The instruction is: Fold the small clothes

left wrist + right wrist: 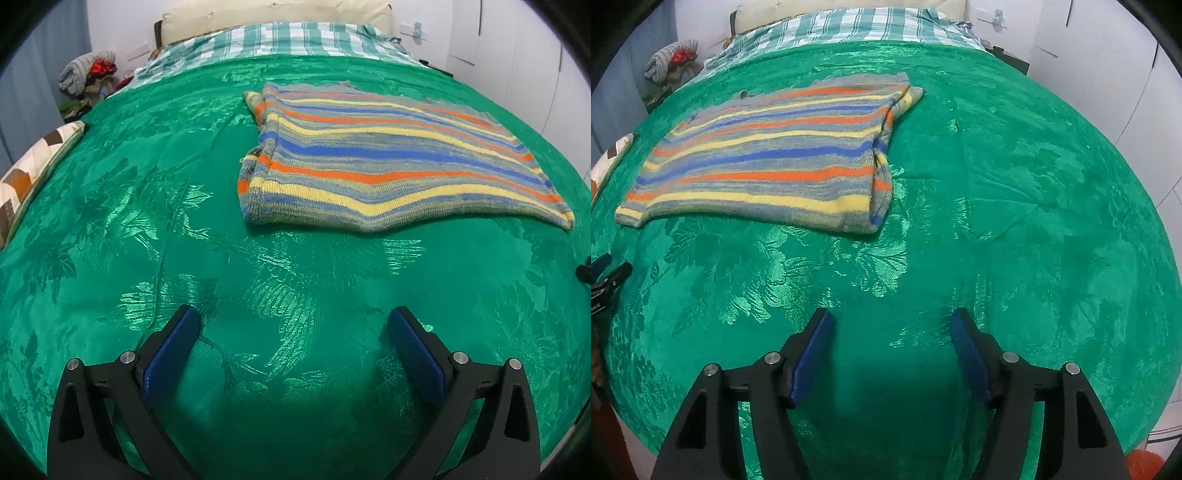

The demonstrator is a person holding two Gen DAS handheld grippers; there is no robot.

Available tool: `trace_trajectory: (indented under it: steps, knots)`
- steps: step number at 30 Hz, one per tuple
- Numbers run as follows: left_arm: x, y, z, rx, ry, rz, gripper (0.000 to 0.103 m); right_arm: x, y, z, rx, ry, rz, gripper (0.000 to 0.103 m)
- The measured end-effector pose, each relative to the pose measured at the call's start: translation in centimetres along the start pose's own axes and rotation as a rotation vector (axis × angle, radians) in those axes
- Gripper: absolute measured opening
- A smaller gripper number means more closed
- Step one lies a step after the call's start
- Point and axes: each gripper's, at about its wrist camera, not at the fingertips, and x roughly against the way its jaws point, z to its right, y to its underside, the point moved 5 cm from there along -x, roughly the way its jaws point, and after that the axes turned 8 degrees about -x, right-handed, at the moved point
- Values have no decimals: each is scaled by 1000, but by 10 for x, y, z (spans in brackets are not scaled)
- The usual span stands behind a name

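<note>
Closest to each lens are the grippers' own black fingers with blue pads. The left gripper [293,325] stands with its jaws spread wide and holding nothing, over the green bedspread [110,229]. The right gripper [892,326] is also parted, somewhat less widely, and empty; its bases run off the bottom edge. The bedspread, with a shiny leaf pattern, fills most of both views. On it, well ahead of both grippers, the striped knit garment [388,158] lies flat and partly folded, its bunched edge on the left in the left view and on the right in the right view. Beyond it a checked sheet [288,38] and a cream pillow [266,16] are cut off by the top edge. A patterned cushion [33,173] is clipped at the left edge. A heap of clothes [86,74] at far left is too small to make out.
</note>
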Motion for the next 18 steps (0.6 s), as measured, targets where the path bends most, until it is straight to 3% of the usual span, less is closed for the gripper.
trace_trajectory:
  steps: [18]
  knots:
    - [0, 1, 3, -4, -8, 6, 102, -3, 3, -1, 6, 2, 1, 68]
